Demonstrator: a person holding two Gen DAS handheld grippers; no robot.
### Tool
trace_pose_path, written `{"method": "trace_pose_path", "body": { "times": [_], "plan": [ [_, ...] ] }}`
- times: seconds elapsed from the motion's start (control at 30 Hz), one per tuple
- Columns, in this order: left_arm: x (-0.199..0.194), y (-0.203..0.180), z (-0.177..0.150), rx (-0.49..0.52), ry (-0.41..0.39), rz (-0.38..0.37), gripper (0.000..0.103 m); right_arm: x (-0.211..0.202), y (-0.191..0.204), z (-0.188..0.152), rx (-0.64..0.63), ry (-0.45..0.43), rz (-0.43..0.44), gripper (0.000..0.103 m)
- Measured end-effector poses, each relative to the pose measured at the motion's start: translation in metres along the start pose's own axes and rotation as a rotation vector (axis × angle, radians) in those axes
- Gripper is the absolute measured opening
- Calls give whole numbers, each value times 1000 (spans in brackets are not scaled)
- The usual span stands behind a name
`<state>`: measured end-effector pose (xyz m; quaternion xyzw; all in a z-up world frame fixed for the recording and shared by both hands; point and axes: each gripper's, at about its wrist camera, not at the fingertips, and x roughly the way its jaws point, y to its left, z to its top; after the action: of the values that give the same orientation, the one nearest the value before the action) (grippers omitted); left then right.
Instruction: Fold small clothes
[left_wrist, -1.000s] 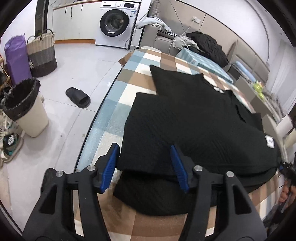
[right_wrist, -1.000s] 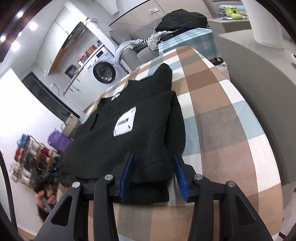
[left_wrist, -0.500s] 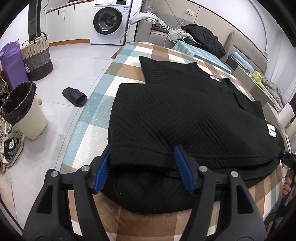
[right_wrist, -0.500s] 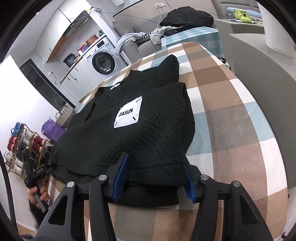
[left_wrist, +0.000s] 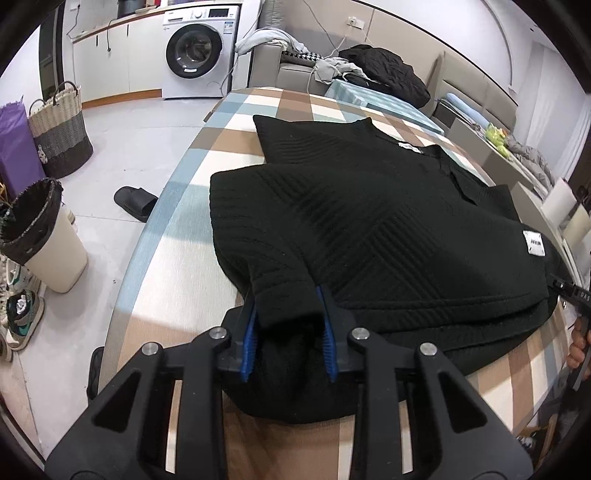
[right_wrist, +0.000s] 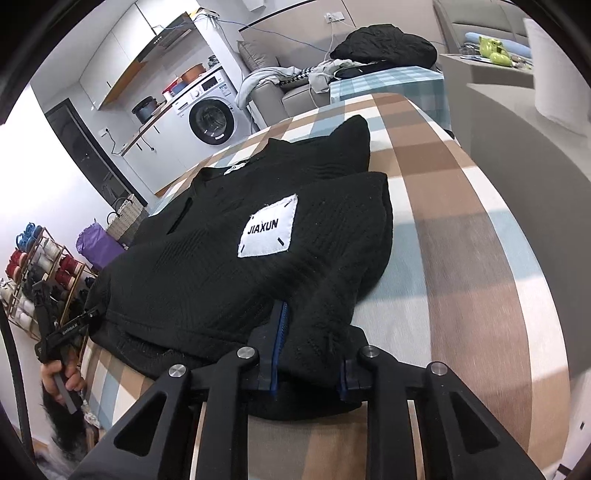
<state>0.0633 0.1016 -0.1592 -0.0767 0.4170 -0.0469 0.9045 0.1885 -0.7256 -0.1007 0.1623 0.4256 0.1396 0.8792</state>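
A black knit sweater (left_wrist: 369, 221) lies on the checked table (left_wrist: 177, 221), with its sides folded inward and a white JIAXUN label (right_wrist: 267, 230) on top. My left gripper (left_wrist: 287, 314) is at the near left corner of the hem. Its jaws are closing, and a bunched fold of black knit is pressed between the blue pads. My right gripper (right_wrist: 314, 343) is at the near right corner of the sweater (right_wrist: 221, 277). Its jaws are closing too, with fabric squeezed between them; cloth covers the right pad.
On the floor to the left are a lined bin (left_wrist: 48, 236), a black slipper (left_wrist: 135, 199) and a woven basket (left_wrist: 61, 144). A washing machine (left_wrist: 195, 48) and a sofa with clothes (left_wrist: 384, 70) stand beyond the table. A grey counter (right_wrist: 535, 129) runs along the right.
Both grippers have slid forward over the near hem and their jaws have narrowed, so the fabric now bunches up between the pads.
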Motion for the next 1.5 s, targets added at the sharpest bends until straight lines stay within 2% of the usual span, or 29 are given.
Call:
{"method": "trace_pose_path", "body": {
  "times": [0.1, 0.27, 0.43, 0.63, 0.77, 0.93, 1.03, 1.17, 1.3, 1.4, 1.43, 1.47, 1.5],
  "plan": [
    [-13, -1, -15, 20, -2, -19, 26, -13, -7, -14, 18, -1, 10, 21],
    [-29, 19, -29, -48, -16, -87, 38, -28, -9, -24, -3, -6, -11, 23],
    [-44, 35, -30, -114, -44, -119, 38, -36, -1, -21, -51, -20, -47, 33],
    [-60, 34, -24, -135, -87, -200, 41, -57, 2, -16, -30, -77, -15, 37],
    [-67, 32, -20, -135, -103, -225, 45, -67, 3, -13, -5, -100, 11, 37],
    [-70, 24, -14, -139, -103, -256, 49, -60, 1, -13, 43, -62, 105, 38],
    [-65, 18, -11, -126, -93, -251, 59, -48, 2, -16, 54, -11, 104, 38],
    [-54, 17, -11, -139, -64, -242, 60, -38, 0, -21, 65, 13, 121, 38],
    [-40, 23, -7, -194, -39, -228, 60, -29, -1, -20, 92, 37, 141, 38],
    [-31, 27, -4, -222, -34, -216, 58, -22, -4, -16, 121, 48, 151, 38],
    [-29, 28, -3, -232, -38, -211, 48, -20, -5, -14, 135, 46, 157, 38],
    [-28, 29, -2, -237, -44, -206, 32, -19, -5, -13, 142, 41, 159, 38],
    [-27, 30, -1, -236, -50, -201, 25, -19, -5, -12, 150, 30, 155, 30]
  ]
}}
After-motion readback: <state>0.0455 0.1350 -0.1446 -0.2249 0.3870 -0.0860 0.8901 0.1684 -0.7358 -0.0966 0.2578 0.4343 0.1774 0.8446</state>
